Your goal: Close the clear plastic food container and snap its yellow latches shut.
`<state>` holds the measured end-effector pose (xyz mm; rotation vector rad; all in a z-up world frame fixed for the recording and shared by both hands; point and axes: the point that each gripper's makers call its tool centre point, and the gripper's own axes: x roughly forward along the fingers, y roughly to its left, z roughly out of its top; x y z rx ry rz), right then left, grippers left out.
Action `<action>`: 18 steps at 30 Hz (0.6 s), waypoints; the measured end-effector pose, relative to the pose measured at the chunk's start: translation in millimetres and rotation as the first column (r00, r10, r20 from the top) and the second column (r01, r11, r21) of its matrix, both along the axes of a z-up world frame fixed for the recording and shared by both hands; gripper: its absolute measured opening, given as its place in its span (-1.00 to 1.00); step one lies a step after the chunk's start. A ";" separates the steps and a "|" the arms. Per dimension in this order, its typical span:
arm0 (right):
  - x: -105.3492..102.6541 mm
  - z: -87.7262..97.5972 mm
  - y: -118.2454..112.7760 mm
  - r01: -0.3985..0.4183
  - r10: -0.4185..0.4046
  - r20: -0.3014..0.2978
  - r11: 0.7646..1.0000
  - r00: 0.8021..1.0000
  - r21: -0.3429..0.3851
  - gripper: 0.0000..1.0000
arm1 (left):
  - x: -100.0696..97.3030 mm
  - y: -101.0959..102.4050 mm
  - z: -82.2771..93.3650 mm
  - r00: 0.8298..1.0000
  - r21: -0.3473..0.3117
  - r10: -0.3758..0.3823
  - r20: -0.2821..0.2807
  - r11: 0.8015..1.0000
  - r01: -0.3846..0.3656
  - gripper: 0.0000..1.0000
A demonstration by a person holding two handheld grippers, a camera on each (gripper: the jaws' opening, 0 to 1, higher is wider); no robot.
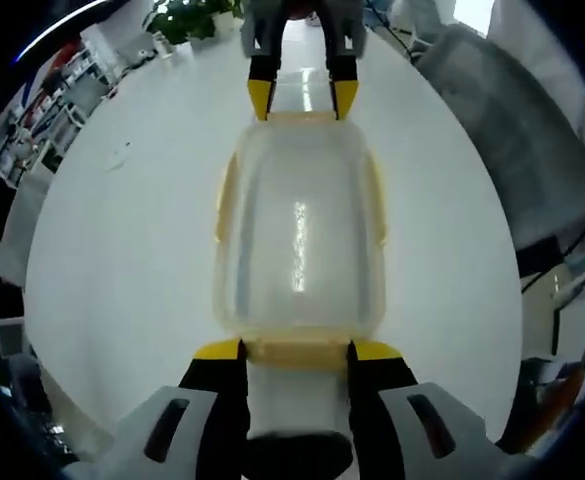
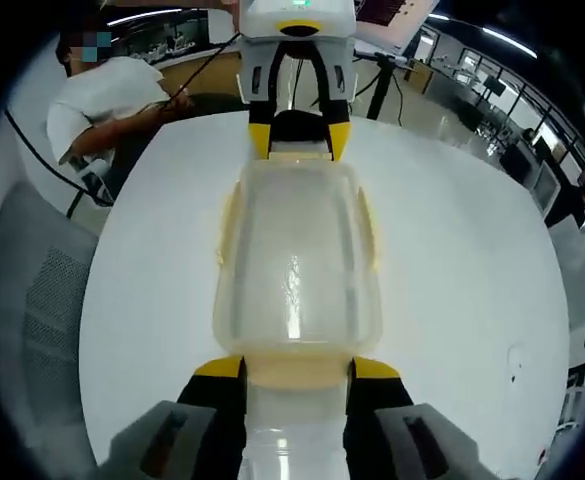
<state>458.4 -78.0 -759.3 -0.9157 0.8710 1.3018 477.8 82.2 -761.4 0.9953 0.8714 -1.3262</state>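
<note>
On the white table (image 1: 122, 250), lidded clear container (image 1: 299, 235).

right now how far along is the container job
Done: the lid sits on the container, which rests on the white table. In hand: the left gripper is at one end latch and the right gripper at the opposite one, fingers either side of each. Left: whether those end latches and the side ones have snapped shut can't be told.
</note>
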 end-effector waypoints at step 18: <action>-1.9 35.9 -20.6 0.001 -0.001 0.037 1.000 0.999 0.010 -0.29 | -1.4 -20.8 34.0 0.999 -0.010 -0.006 0.053 1.000 0.006 -0.27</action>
